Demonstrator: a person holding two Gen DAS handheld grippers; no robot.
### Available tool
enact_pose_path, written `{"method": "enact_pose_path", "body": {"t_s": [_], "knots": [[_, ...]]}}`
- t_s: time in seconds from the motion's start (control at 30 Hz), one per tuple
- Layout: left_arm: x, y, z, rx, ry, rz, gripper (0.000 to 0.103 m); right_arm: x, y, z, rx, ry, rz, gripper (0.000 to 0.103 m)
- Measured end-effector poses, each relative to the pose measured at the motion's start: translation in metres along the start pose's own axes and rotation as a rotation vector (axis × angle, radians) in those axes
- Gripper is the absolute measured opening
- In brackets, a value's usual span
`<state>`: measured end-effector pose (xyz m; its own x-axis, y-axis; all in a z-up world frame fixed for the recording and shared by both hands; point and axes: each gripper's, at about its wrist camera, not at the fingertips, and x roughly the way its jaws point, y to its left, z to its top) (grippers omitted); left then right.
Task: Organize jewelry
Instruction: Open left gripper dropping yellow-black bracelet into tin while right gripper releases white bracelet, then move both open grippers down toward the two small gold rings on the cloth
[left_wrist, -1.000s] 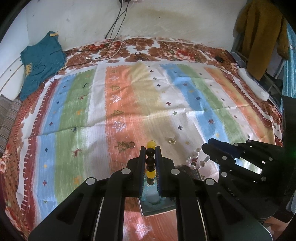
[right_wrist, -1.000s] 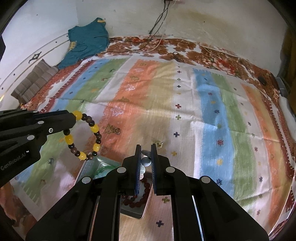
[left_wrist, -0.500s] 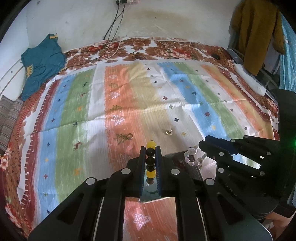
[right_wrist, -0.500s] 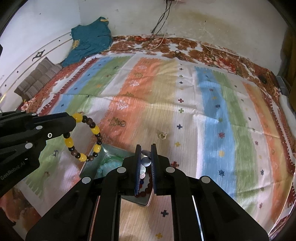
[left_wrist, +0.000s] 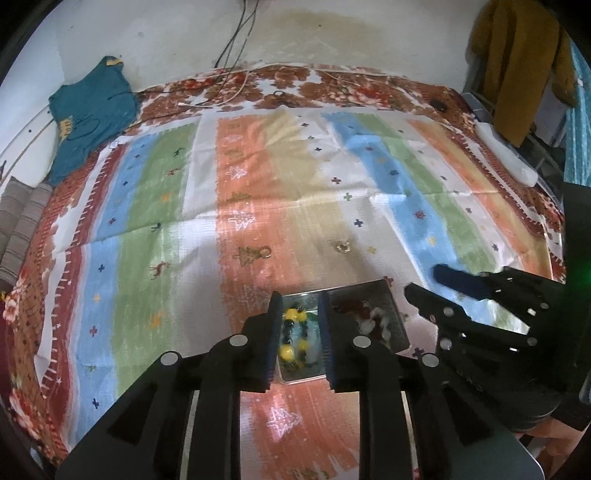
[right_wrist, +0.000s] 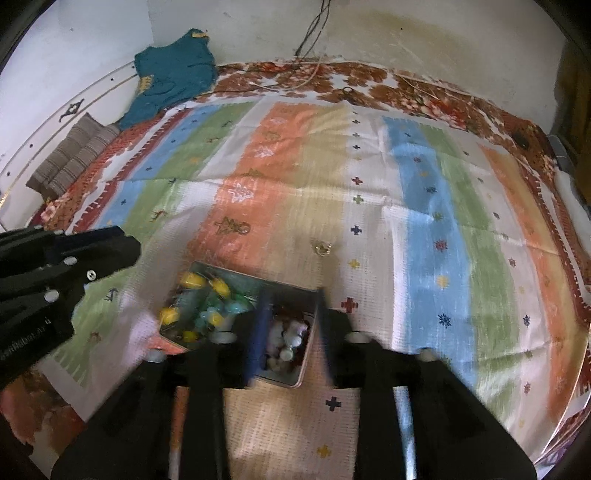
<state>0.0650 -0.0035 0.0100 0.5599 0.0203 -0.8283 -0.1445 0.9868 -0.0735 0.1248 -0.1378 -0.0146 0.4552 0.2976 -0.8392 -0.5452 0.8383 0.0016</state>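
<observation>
with both my left gripper (left_wrist: 298, 325) and right gripper (right_wrist: 290, 328) spread wide above the tin (left_wrist: 384, 291), i judged lifting straight up was safest, so nothing caught the beads (left_wrist: 291, 334).

Striped bedspread (left_wrist: 258, 206), stained wall (left_wrist: 332, 37)

Bed (left_wrist: 110, 206) under my tongs – floral brown sheet, striped cloth (left_wrist: 258, 206) spread flat over most of it. On the cloth: metal tin (right_wrist: 308, 363) near me, two compartments, beads in both. Small gold ring (left_wrist: 265, 252) on the orange stripe, second small gold piece (left_wrist: 342, 246) to its right on the pale stripe – both apart from the tin. Teal shirt (left_wrist: 88, 114) at the far left corner, cables (left_wrist: 236, 92) along the far edge, folded striped fabric (right_wrist: 74, 158) at the left edge.
</observation>
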Motion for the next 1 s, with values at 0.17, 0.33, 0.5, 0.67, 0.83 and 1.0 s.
{"method": "enact_pose_path", "body": {"t_s": [0.17,0.33,0.5,0.67,0.83,1.0], "knots": [[0.007,0.011,0.003,-0.029,0.010,0.033,0.033,0.008,-0.006,0.001,0.019,0.025,-0.014,0.037],[0.013,0.021,0.008,-0.062,0.014,0.052,0.044,0.014,-0.010,0.004,0.029,0.040,-0.018,0.045],[0.020,0.025,0.012,-0.080,0.024,0.064,0.053,0.022,-0.011,0.008,0.025,0.060,-0.019,0.050],[0.029,0.029,0.017,-0.094,0.037,0.074,0.061,0.027,-0.012,0.012,0.032,0.069,-0.025,0.056],[0.038,0.030,0.023,-0.087,0.044,0.092,0.066,0.032,-0.014,0.017,0.038,0.073,-0.024,0.061],[0.046,0.033,0.027,-0.088,0.044,0.107,0.071,0.039,-0.017,0.022,0.038,0.088,-0.039,0.064]]}}
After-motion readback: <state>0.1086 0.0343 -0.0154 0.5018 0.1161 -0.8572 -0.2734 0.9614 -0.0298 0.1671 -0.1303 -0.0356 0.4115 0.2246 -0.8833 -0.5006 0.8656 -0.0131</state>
